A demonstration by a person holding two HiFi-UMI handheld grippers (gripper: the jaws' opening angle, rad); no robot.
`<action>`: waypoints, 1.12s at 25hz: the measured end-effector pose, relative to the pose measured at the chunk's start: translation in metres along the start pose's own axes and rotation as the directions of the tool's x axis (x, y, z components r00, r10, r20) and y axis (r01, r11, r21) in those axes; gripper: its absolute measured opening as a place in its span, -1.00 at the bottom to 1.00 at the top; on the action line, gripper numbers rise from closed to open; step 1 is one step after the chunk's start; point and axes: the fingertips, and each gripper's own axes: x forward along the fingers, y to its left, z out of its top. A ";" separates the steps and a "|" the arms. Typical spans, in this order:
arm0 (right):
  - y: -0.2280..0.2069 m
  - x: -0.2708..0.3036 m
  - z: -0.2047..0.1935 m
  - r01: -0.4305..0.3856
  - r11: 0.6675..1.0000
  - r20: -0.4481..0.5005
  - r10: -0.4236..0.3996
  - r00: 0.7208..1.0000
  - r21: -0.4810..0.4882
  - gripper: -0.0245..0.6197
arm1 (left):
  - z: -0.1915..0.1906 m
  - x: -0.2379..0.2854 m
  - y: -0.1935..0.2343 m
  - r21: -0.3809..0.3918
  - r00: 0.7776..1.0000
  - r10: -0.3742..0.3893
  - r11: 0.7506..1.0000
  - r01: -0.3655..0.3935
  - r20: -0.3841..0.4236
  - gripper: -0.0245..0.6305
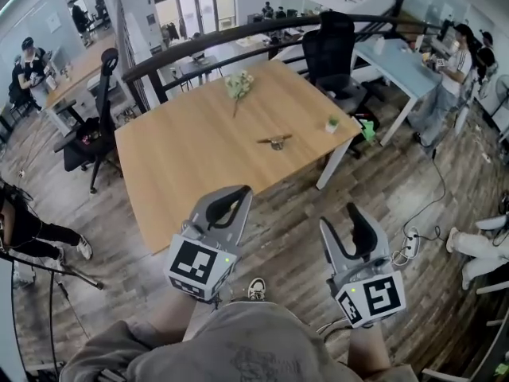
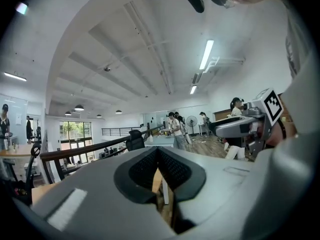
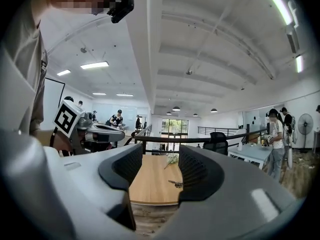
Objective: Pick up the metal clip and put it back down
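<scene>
Left hand-held gripper [image 1: 238, 194]: jaws pressed together at the tips, nothing between them. It is held in the air, short of the desk's [image 1: 183, 169] near edge.

Right hand-held gripper [image 1: 340, 220]: jaws spread, nothing between them. It is held level beside the left one, the two apart, over the wooden floor.

Metal clip [image 1: 276, 142]: lies flat on the desk, well ahead of both hand-held grippers and untouched by either. In the right gripper view it sits in the gap between the jaws, toward the right-hand jaw.

Further ahead of the clip lies a sprig of flowers [image 1: 238, 84]. A small potted plant [image 1: 332, 123] stands at the desk corner to the clip's right.
</scene>
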 end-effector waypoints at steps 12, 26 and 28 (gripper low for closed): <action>-0.030 0.104 -0.017 -0.056 0.998 -0.052 0.055 0.997 -0.012 -0.27 | -0.029 0.064 0.068 -0.024 0.998 0.040 0.999 -0.042 -0.055 -0.92; -0.120 0.241 -0.041 -0.231 0.967 -0.083 0.223 0.971 -0.105 -0.27 | -0.052 0.174 0.144 -0.030 0.962 0.248 0.967 -0.253 -0.116 -0.92; -0.140 0.263 -0.038 -0.271 0.956 -0.087 0.263 0.961 -0.108 -0.27 | -0.049 0.197 0.153 -0.037 0.953 0.279 0.958 -0.285 -0.121 -0.92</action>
